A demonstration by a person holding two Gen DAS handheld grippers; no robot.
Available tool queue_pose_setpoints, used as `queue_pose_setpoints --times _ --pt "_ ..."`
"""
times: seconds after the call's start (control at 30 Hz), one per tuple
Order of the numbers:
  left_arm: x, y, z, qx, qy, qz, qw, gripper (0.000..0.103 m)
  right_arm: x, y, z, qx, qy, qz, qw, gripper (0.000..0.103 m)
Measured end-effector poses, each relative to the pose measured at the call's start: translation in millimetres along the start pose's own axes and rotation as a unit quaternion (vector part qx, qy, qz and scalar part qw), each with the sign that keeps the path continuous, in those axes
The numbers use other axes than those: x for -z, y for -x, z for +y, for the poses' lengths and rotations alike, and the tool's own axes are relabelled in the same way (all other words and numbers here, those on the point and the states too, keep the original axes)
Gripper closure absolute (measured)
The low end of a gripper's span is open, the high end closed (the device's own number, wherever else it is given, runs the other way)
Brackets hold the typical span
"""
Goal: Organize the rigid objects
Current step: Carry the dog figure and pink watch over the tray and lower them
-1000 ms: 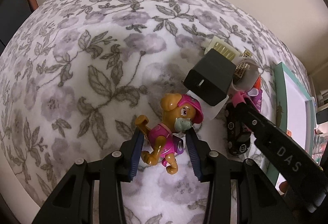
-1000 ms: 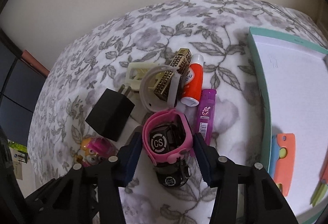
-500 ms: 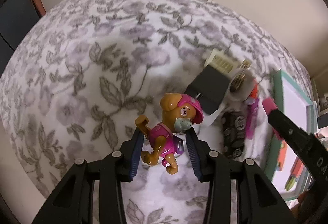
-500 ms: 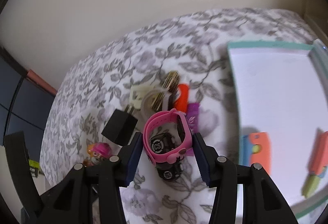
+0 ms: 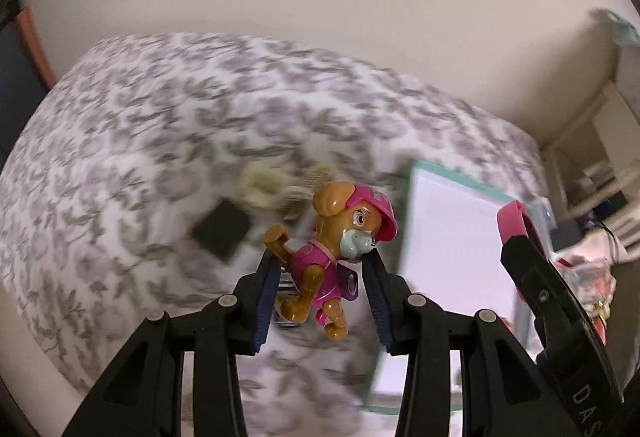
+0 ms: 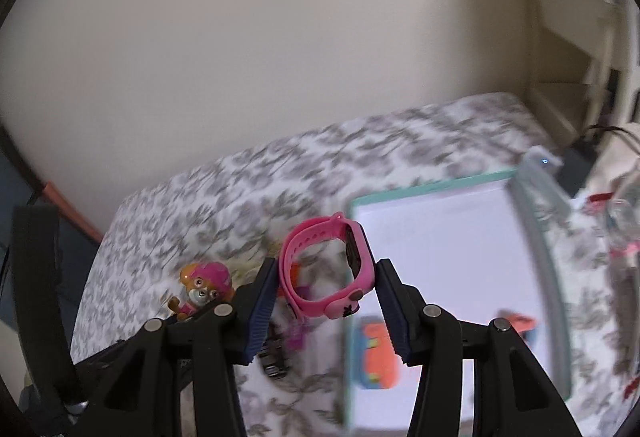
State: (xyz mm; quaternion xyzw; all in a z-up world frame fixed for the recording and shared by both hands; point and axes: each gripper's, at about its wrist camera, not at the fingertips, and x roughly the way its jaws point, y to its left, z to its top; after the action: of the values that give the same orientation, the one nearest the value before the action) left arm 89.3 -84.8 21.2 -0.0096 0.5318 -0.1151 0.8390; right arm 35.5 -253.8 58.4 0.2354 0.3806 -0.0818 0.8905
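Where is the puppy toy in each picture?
Left wrist view: the puppy toy sits in the middle, between the left gripper fingers.
Right wrist view: it peeks out at lower left, beside the right gripper.
Shared landmark: the white tray with its green rim.

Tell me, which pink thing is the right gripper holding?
The pink watch, a looped strap with a dark screen, clamped in the right gripper. The other pink thing, the puppy toy, sits in the left gripper.

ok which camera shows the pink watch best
The right wrist view: the pink watch sits whole between the right gripper fingers, band and face visible. The left wrist view catches only an edge of it.
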Motion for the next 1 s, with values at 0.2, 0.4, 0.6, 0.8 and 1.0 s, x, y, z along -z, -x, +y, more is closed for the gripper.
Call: queue_pose_setpoints --times 0.2,0.4,0.6,0.8,1.0 --pt "4 -8 -46 0.023 -0.025 0.007 0.9994 0.059 -10 26 -48 0.069 -0.016 -0.034 0.997 0.051" --pt "9 -16 -84 0.048 -0.06 -0.002 0.9971 0.059 -15 37 -88 0.104 -0.042 -0.048 0.993 0.051" --pt "19 -48 -98 0.045 -0.082 0.014 0.9956 0.059 -4 9 -110 0.117 -0.062 -0.009 0.991 0.051" --pt "27 -74 -102 0.059 -0.095 0.03 0.9932 0.059 14 -26 -124 0.131 -0.062 0.029 0.989 0.051" --pt "33 -87 -106 0.051 -0.114 0.027 0.9917 0.059 33 -53 -140 0.129 -0.097 0.072 0.984 0.05"
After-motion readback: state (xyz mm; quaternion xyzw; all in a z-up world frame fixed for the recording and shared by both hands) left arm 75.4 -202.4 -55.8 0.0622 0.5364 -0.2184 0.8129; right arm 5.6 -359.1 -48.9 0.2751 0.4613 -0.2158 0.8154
